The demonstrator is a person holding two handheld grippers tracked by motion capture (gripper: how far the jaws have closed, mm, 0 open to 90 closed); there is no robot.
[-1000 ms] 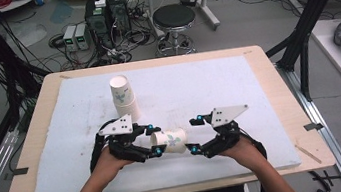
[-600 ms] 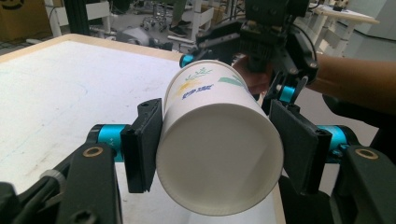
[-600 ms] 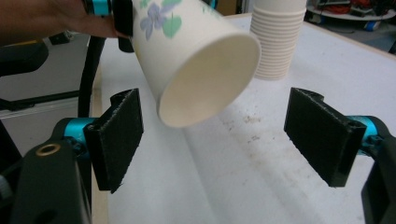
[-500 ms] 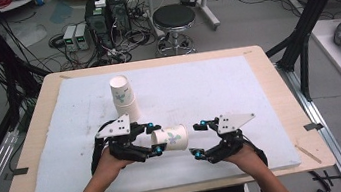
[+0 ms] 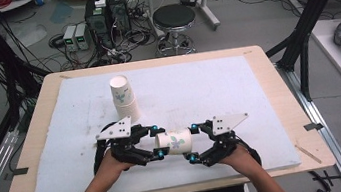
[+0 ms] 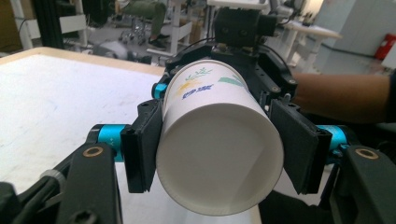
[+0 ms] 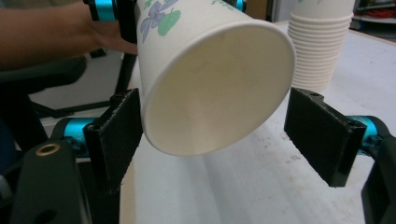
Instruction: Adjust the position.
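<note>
Paper cup (image 5: 175, 142) between both grippers

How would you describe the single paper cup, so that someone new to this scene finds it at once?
Look at the white mat on the wooden table, near its front edge. There one paper cup lies sideways in the air between two hand-held grippers, not in the upright stack of cups behind it.

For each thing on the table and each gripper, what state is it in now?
Paper cup: on its side, held in the air between the grippers.
Cup stack: upright on the mat, untouched.
Left gripper: shut on the paper cup.
Right gripper: open around the cup's end.
</note>
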